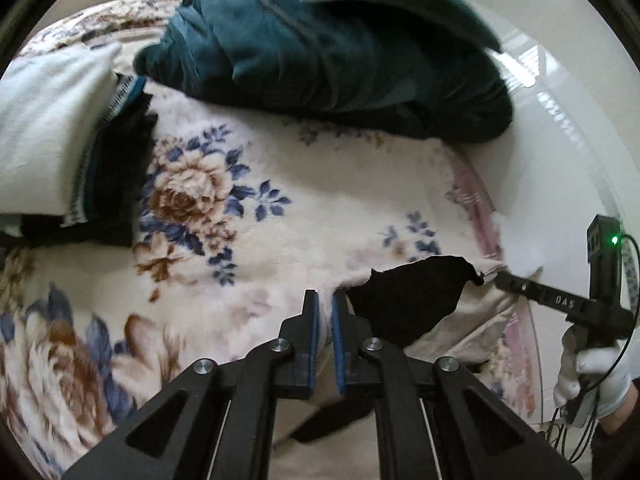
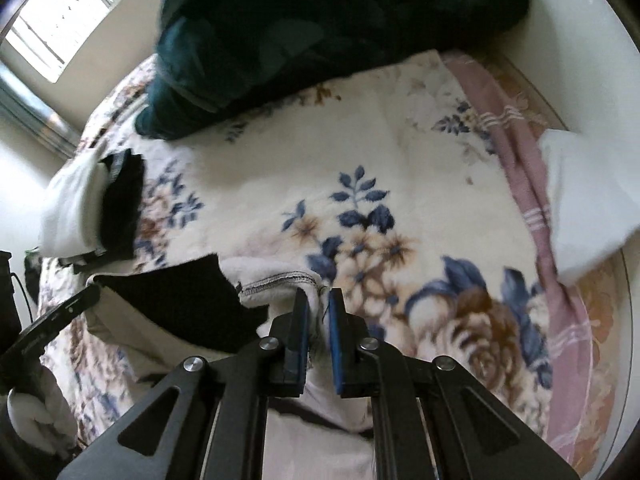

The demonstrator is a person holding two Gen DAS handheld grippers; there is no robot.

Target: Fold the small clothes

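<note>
A small cream garment with a black panel [image 1: 404, 304] hangs stretched between my two grippers above a floral blanket [image 1: 248, 216]. My left gripper [image 1: 326, 300] is shut on one cream corner of it. My right gripper [image 2: 318, 300] is shut on the other stitched cream edge [image 2: 280, 280]. The right gripper also shows in the left wrist view [image 1: 500, 278], pinching the garment's far corner. The left gripper shows at the left in the right wrist view [image 2: 94, 294], holding the other end. The black panel [image 2: 176, 292] lies between them.
A crumpled dark teal garment [image 1: 320, 48] lies at the far side of the blanket. A stack of folded white and black clothes [image 1: 60, 140] sits at the left. A white cloth [image 2: 580, 204] and a pink towel [image 2: 528, 184] lie at the right edge.
</note>
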